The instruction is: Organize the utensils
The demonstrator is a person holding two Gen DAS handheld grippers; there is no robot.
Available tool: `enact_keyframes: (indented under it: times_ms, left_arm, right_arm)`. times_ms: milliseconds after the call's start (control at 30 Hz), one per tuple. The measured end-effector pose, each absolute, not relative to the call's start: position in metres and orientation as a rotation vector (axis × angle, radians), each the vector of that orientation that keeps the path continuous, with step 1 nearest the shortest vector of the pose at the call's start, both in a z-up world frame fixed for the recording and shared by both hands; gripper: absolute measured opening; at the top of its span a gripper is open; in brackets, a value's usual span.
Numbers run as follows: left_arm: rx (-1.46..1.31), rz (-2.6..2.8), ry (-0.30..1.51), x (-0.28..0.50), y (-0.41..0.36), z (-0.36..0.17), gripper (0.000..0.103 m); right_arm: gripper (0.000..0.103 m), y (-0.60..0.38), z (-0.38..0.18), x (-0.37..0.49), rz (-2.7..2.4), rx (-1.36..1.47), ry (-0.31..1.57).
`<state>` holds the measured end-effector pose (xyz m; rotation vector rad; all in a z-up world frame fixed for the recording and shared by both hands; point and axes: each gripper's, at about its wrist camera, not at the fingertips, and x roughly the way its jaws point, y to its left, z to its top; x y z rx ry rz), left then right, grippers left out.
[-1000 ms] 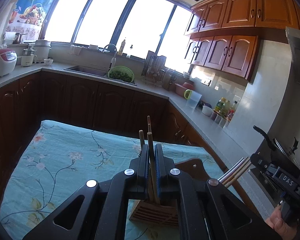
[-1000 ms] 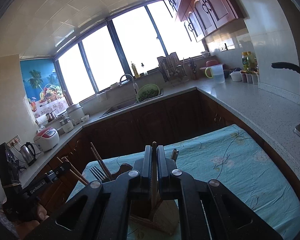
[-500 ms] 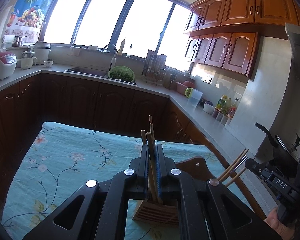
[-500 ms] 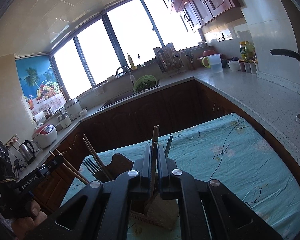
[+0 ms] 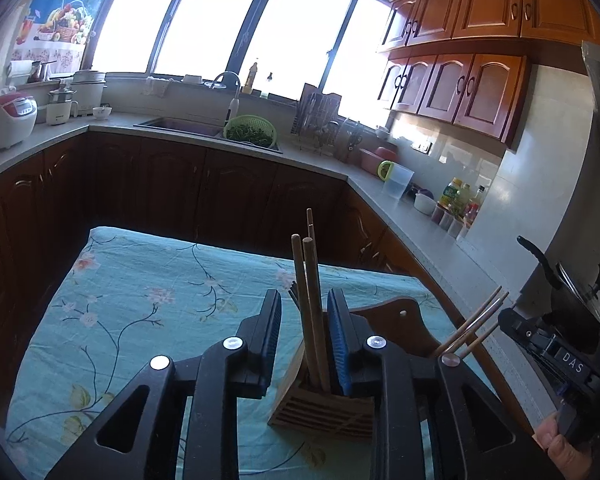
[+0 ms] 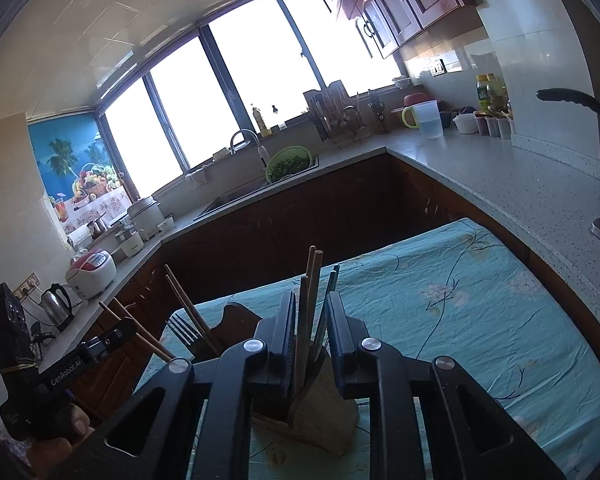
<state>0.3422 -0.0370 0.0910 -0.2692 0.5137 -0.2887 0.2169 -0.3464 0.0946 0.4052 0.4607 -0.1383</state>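
In the left wrist view my left gripper (image 5: 305,296) straddles two wooden chopsticks (image 5: 314,320) that stand in a slatted wooden holder (image 5: 320,412). Its jaws are opening and the blue pads (image 5: 274,328) stand clear of the sticks. Seen from the right wrist, my right gripper (image 6: 311,296) is also opening around a chopstick (image 6: 303,320) and thin metal utensils (image 6: 330,300) in the same holder (image 6: 324,408). Neither pad presses on them. At the right edge of the left wrist view the right gripper (image 5: 540,340) sits beside more chopsticks (image 5: 476,328).
The holder stands on a table with a teal floral cloth (image 5: 140,304) (image 6: 480,300). A fork (image 6: 184,332) and a dark wooden back plate (image 5: 396,316) rise from the holder. Behind are grey counters (image 6: 500,184), a sink with a green colander (image 5: 250,132), and a pan handle (image 5: 536,256).
Both grippers were shut on upright chopsticks over the holder. Now both pairs of jaws have parted and the chopsticks stand free in the holder. Neither hand has shifted much.
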Motion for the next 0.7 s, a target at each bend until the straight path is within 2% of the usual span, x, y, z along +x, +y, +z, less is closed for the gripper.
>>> enact_keyframes:
  times_ms: [100,300,400,467,700]
  left_arm:
    - [-0.279,-0.279,0.518,0.338,-0.036,0.092,0.028]
    - [-0.287,-0.259,0.516,0.322,-0.031,0.089,0.045]
    - [-0.283,-0.223,0.519,0.307,-0.027,0.084,0.072]
    - [-0.284,-0.193,0.515,0.292,-0.023,0.079,0.083]
    - [-0.332,-0.160,0.568,0.244,0.000,0.058,0.087]
  right_arm:
    - [0.040,-0.350,0.093,0.211,-0.142,0.423,0.452]
    - [0.055,-0.350,0.089,0.194,-0.126,0.450,0.443]
    - [0.073,-0.344,0.085,0.181,-0.112,0.458,0.438]
    - [0.075,-0.340,0.081,0.171,-0.102,0.457,0.445]
    - [0.082,-0.316,0.061,0.129,-0.081,0.442,0.473]
